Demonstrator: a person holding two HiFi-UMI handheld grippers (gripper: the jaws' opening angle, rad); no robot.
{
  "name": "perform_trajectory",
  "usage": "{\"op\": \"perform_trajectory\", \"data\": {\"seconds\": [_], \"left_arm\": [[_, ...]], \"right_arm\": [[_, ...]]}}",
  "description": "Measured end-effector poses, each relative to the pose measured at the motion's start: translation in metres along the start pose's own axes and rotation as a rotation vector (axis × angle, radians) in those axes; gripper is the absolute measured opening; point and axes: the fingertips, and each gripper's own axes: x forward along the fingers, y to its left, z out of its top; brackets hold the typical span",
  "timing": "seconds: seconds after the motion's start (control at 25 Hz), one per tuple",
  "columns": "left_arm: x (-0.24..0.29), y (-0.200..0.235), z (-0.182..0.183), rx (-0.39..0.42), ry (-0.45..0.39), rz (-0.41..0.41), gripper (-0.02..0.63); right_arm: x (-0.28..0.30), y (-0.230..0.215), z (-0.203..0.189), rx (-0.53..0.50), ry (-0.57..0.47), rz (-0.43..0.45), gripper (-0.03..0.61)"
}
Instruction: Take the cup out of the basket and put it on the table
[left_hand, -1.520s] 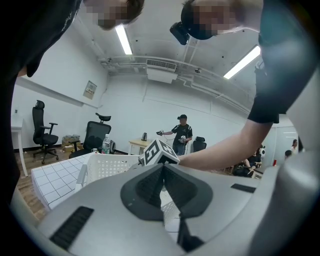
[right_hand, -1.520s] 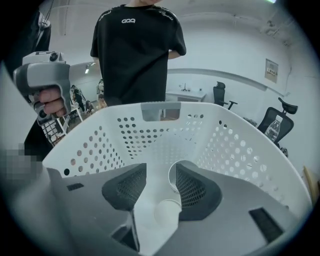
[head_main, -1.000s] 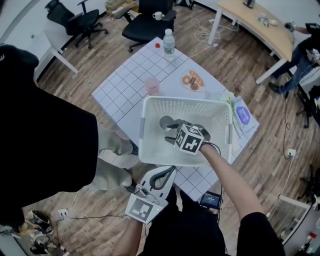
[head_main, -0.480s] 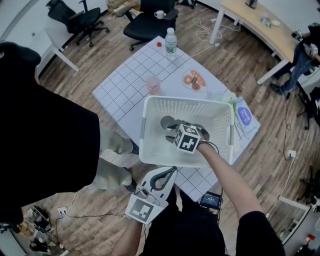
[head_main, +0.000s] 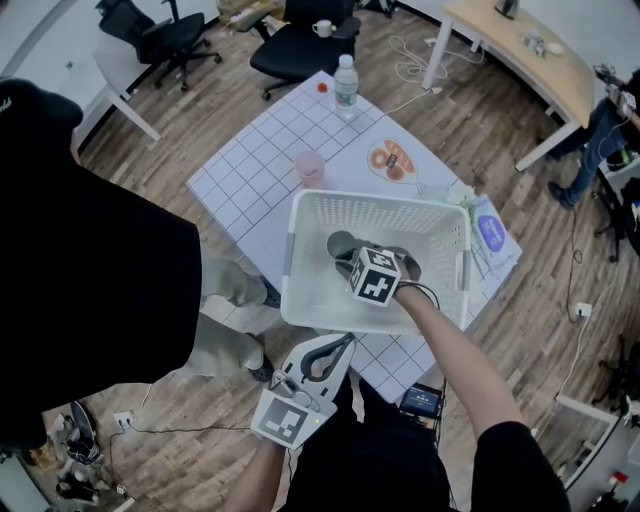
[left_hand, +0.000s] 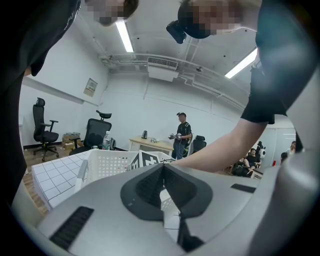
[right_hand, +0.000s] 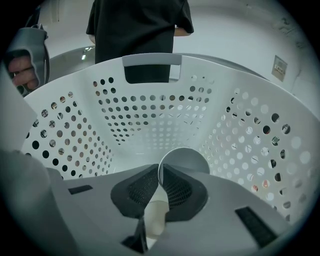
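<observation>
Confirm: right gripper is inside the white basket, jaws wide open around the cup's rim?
No. The right gripper is inside the white basket, but its jaws are not wide open: they have just been closing and now pinch the rim of the cup between them. The right gripper view shows this.

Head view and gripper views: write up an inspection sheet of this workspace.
Surface: white grid-patterned table, its near end under the basket.
Job's things: grey cup inside the white perforated plastic basket, not yet on the table.
Clutter: pink cup, clear water bottle, plate of pastries, blue-printed packet.
Grippers: right gripper has just been closing its jaws, which now pinch the grey cup's rim; left gripper shut, empty, off the table's near edge.
Cables: white cable on the wooden floor.
Surroundings: black office chairs, wooden desk, person in black.
</observation>
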Motion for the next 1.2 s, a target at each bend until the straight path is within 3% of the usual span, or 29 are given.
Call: {"op": "perform_trajectory", "data": {"seconds": [0.72, 1.2], "left_arm": [[-0.003, -0.006, 0.004, 0.014, -0.011, 0.0, 0.008], [-0.004, -0.012, 0.008, 0.028, -0.023, 0.005, 0.008]], "right_arm": [[-0.017, -0.004, 0.007, -0.013, -0.018, -0.025, 0.032], [-0.06, 0.003, 0.023, -0.032, -0.068, -0.043, 0.031]]}}
